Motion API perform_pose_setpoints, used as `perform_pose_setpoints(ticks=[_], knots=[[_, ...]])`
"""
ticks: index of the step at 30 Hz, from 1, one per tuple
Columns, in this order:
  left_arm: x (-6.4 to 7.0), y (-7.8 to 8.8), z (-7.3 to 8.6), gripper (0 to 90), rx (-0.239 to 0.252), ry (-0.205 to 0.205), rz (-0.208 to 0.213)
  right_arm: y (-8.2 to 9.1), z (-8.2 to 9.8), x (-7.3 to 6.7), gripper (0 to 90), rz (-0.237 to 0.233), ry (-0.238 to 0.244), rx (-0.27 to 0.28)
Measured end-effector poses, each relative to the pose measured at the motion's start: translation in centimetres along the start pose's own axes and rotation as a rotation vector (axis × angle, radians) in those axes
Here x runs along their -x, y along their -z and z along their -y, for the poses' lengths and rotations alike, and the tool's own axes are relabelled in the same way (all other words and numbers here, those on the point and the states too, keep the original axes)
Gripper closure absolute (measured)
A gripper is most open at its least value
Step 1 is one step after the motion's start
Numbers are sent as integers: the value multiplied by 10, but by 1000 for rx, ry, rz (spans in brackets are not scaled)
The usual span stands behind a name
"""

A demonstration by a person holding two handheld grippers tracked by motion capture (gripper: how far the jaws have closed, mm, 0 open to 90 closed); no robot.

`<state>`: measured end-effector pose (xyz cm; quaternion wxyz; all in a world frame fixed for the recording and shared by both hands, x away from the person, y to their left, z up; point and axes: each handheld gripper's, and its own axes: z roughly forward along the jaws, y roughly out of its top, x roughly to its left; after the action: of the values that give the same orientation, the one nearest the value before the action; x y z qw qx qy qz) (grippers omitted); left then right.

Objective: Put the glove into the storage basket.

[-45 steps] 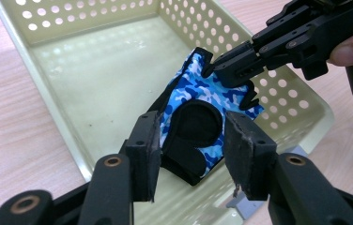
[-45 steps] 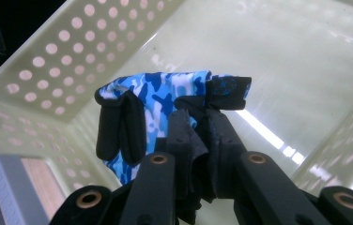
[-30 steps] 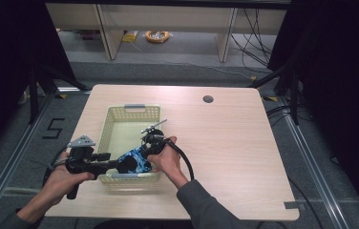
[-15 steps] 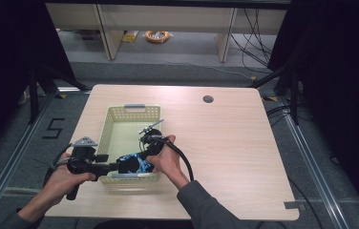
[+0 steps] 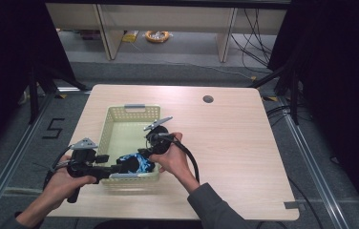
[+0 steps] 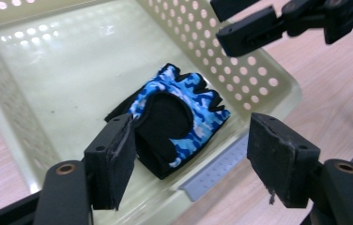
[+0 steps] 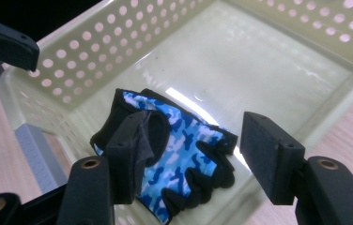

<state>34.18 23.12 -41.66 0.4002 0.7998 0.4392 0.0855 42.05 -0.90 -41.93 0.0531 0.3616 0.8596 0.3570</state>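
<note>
Your left gripper [image 5: 120, 168] comes over the basket's [image 5: 134, 112] near-left corner, at about 8 o'clock of the basket in the high view, and it points toward 3 o'clock. Its jaws have just been opening and now stand apart, with nothing pressed between them. In the left gripper view the glove [image 6: 177, 119] lies below this gap, a little toward the left jaw, which hides its left edge; the right jaw is well apart from it.

The glove [image 5: 137, 163] is a fingerless one, blue camouflage with black parts. It lies flat on the basket floor, near the front wall, at about 6 o'clock of the basket. It is between your two grippers.

Your right gripper [image 5: 145, 153] is at the near-right side of the basket, at about 4 o'clock, and it points down and toward 8 o'clock. Its jaws have also just been opening, and they are wide now and hold nothing. In the right gripper view the glove [image 7: 184, 140] lies below the gap, its left part is behind the left jaw, and the right jaw does not touch it.

The basket stands on the wooden table [image 5: 235, 143].
</note>
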Motion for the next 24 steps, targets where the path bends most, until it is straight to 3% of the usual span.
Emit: perform_pose_setpoints(ticks=[1, 4, 10, 11, 13, 20, 21, 24], knots=[[2, 0, 0, 324, -6, 1, 9, 2, 1, 1, 433, 10, -17, 7], [5, -1, -2, 322, -1, -3, 14, 10, 3, 6, 430, -3, 15, 35], [8, -1, -4, 314, 3, -11, 28, 22, 8, 13, 409, -18, 2, 57], [8, -1, -5, 310, 3, -13, 35, 23, 8, 16, 402, -18, 22, 69], [10, -2, -4, 297, 17, -10, 28, 26, 10, 17, 394, -17, -12, 83], [13, -4, -3, 275, 24, -7, 44, 42, 16, 23, 366, -36, -6, 109], [13, -3, -2, 275, 15, -23, 45, 45, 17, 24, 365, -33, -12, 120], [17, -6, -1, 269, 25, -11, 54, 54, 22, 28, 360, -32, -13, 134]])
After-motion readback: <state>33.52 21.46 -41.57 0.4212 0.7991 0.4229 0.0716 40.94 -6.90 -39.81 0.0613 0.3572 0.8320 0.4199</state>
